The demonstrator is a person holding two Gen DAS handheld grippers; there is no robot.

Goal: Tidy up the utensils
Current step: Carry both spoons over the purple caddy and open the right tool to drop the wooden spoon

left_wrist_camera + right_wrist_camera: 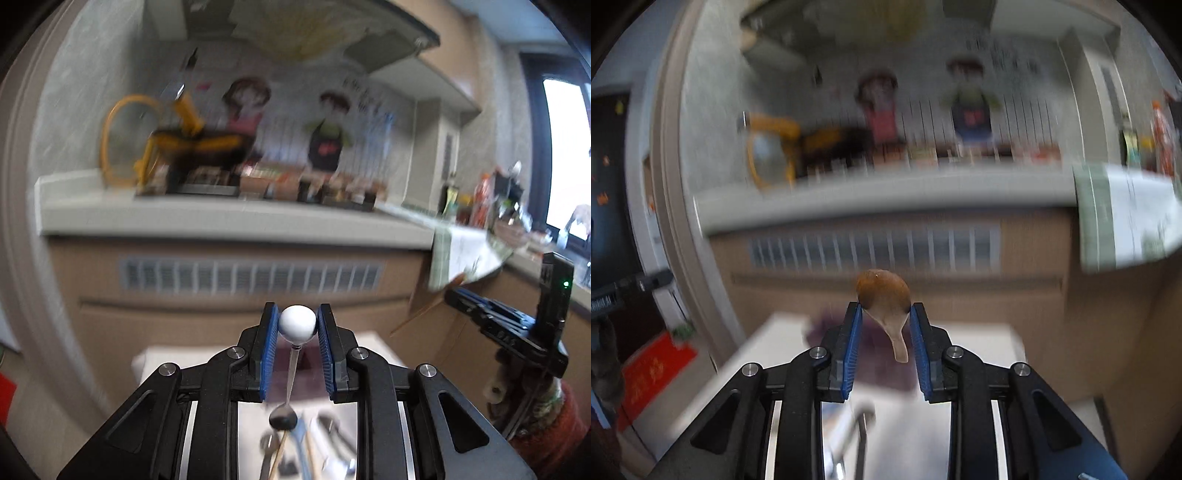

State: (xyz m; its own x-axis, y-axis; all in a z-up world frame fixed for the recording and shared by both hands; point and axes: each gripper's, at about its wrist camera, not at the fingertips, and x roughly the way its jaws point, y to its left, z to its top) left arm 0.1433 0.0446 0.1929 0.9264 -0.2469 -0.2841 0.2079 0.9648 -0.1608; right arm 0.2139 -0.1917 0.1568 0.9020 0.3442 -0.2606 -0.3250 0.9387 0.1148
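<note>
Two utensils are up in our grippers, one in each. Our left gripper (297, 326) has its blue pads (269, 350) pressed against the white ball end of a slim metal spoon (291, 369); the spoon hangs down from the ball, its small dark bowl low between the black linkages. Beneath that bowl, near us, we see a blurred heap of loose utensils (314, 450) lying on a white table (369, 341), with pale blue, wooden and metal handles crossing one another. Our right gripper (884, 314) is clamped on the bowl of a wooden spoon (884, 299), bowl up and the short stretch of handle we can see pointing down between the pads (851, 350). In the left wrist view that right gripper (480, 302) shows at the right edge, seen from the side with a green light on its housing. Both views blur toward the far side, where we make out a pale countertop (221, 216), a yellow-rimmed pan (192, 147) on it at the left, and a wall sheet with two cartoon figures behind. A green-and-white cloth (1123, 218) hangs over the counter edge at the right
</note>
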